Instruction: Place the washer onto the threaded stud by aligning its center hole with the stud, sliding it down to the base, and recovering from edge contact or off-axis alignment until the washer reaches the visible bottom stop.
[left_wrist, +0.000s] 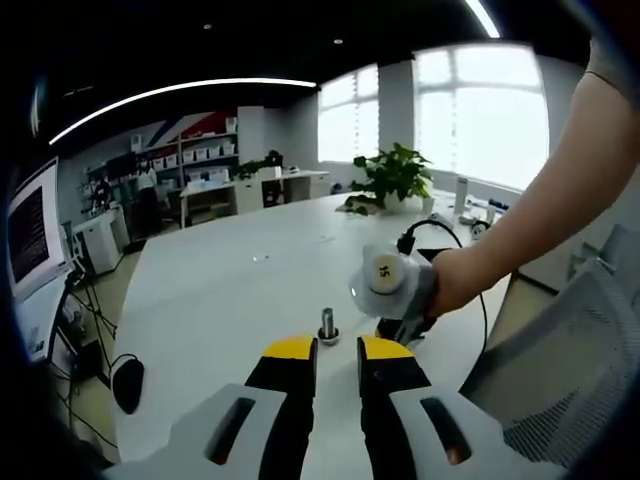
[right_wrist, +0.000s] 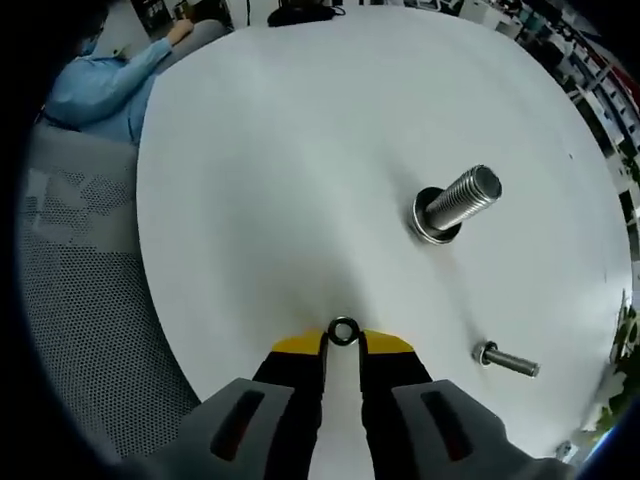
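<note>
Steel washer (right_wrist: 343, 331): you hold it pinched by its rim between the yellow-tipped jaws of your right gripper (right_wrist: 343, 343), hole open and facing the camera, above the white desk (right_wrist: 300, 150). Judged light, rigid, thin and slick; the grip on the outer edge is the right one, since it leaves the hole free, but a thin ring can pivot or slip out if it knocks a thread.

Threaded stud (right_wrist: 462, 200): stands on the desk well beyond the washer, towards its far right edge, leaning in this view, with a dark ring at its base that looks like the bottom stop. Washer not yet over it.

Smaller bolt (right_wrist: 508, 361): lies on its side near the right edge of the desk, apart from the stud.

Left gripper (left_wrist: 337, 348): jaws parted by a narrow gap, nothing between them, low over the desk just short of the stud (left_wrist: 328, 324).

Potted plant (left_wrist: 392, 176): far edge of the desk.
</note>
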